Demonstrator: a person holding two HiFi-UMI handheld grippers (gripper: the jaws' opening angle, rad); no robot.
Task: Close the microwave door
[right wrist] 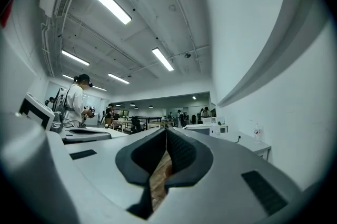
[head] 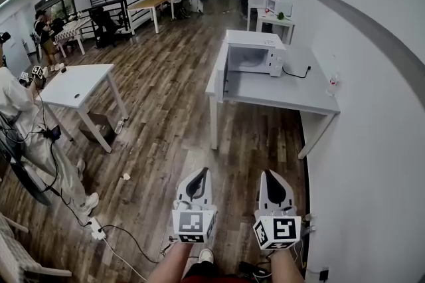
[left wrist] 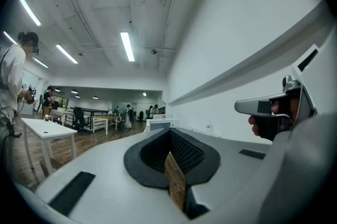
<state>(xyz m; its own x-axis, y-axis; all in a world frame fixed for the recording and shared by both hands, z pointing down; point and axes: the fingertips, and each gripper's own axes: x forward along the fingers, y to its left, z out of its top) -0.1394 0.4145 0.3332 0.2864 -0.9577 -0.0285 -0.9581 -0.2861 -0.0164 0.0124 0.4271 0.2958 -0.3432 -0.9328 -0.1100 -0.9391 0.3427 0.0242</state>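
Wood-plank floor (head: pixel 166 109) | grey rectangular worktop (head: pixel 279 94) well ahead of jaws | white boxy microwave (head: pixel 255 52) on it, door (head: pixel 226 72) open | left gripper (head: pixel 199 172), right gripper (head: pixel 269 174): jaws together, empty | approach first; press closed tips on door's outer face, swing until latched.

Grey rectangular table (head: pixel 265 94), set against the white wall (head: pixel 375 115). Bears a white box-shaped microwave (head: pixel 255 52) at the far end, a thin black cable (head: pixel 297 73) beside it, a small clear bottle (head: pixel 332 84) nearer the wall.
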